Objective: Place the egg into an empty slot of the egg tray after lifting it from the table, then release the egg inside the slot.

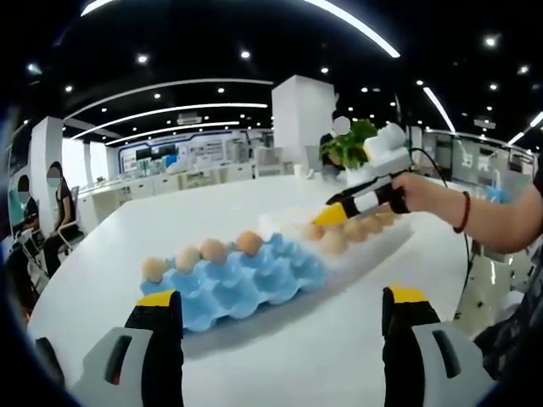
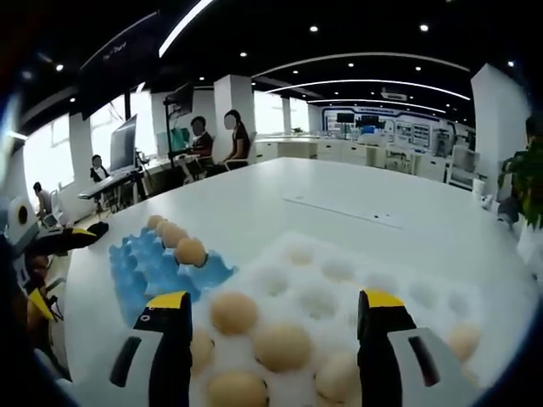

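The left gripper (image 1: 282, 314) stood wide, holding nothing, near the blue egg tray (image 1: 233, 281) with 4 eggs (image 1: 214, 250) along its far edge. The right gripper (image 2: 276, 318), also wide, hovered above the white tray (image 2: 356, 297) on the desk (image 2: 339, 195).

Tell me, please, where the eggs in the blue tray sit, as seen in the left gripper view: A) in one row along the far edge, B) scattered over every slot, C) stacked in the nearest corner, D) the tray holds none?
A: four eggs line up along the far edge of the blue tray, while its nearer slots lie empty.
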Motion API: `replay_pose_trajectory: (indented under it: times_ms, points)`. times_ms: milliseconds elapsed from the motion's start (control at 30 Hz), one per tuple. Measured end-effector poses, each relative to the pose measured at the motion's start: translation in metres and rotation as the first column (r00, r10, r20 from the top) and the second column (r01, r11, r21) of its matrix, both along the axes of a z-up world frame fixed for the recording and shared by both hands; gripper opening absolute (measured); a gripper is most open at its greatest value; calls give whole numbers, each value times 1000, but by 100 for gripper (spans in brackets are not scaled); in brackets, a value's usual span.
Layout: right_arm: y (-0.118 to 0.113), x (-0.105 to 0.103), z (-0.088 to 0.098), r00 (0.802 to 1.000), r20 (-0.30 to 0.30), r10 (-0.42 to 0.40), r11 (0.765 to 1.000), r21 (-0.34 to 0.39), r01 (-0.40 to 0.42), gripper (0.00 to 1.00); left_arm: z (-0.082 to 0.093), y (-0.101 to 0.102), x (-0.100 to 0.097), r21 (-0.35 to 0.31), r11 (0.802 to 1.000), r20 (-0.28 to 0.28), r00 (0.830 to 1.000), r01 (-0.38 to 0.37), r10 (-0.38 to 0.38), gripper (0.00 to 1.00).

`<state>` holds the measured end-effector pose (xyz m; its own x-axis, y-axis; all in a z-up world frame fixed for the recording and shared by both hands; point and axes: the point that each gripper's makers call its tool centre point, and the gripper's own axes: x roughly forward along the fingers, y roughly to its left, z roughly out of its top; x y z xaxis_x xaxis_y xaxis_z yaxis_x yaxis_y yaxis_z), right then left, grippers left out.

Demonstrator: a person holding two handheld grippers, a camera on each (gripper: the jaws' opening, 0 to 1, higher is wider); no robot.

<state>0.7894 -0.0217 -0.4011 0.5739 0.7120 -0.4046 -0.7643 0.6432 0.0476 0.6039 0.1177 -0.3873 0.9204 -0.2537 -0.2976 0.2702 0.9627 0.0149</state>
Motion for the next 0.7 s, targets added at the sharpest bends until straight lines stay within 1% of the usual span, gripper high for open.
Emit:
replay_pose_trajectory:
  times_ms: [700]
  points:
    - [-31, 4, -1, 999, -4, -43, 999, 6, 43, 81, -5, -4, 2, 7, 1000, -14, 1000, 13, -13, 99]
